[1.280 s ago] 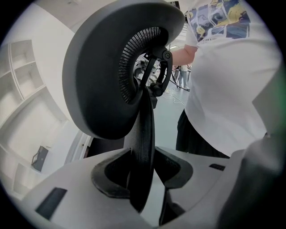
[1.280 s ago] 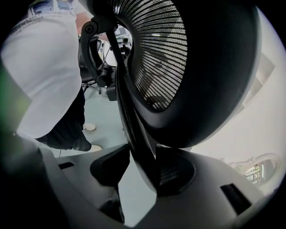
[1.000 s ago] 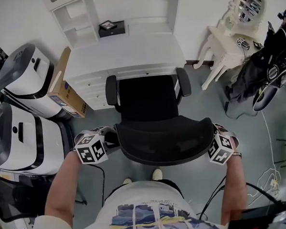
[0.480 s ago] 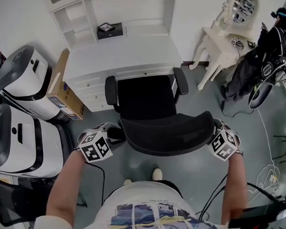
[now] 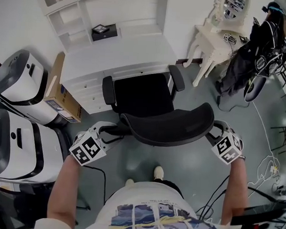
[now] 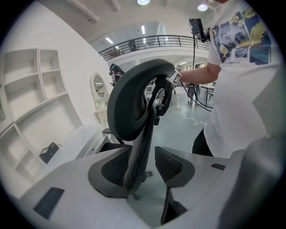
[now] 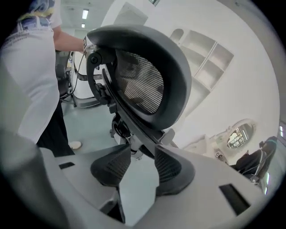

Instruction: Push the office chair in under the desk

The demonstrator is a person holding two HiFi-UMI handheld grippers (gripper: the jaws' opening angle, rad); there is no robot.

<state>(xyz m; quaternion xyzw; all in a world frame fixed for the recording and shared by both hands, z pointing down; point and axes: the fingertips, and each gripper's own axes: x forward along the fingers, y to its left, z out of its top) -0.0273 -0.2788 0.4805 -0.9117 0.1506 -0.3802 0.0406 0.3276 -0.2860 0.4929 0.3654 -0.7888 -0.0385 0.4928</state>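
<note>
Where the office chair [image 5: 142, 94] stands: ahead, seat at the surface's [image 5: 118, 52] front edge.
Left gripper [image 6: 142, 150]: jaws just opening, loose astride backrest [image 5: 166, 125] edge.
Right gripper [image 7: 143, 152]: jaws just closing, backrest frame between, unclamped.

The office chair [image 5: 148, 100] is black all over, and its backrest [image 5: 166, 125] is a fine black mesh in a dark grey frame. The desk [image 5: 117, 57] is plain white, like the shelves [image 5: 67, 15] behind it. At the desk's back left corner lies a small black box [image 5: 100, 30] with a paler top panel, perhaps silvery. Against the desk's left edge leans a brown cardboard carton [image 5: 62, 94] with blue print. The floor [image 5: 196, 105] is dull grey-green.
</note>
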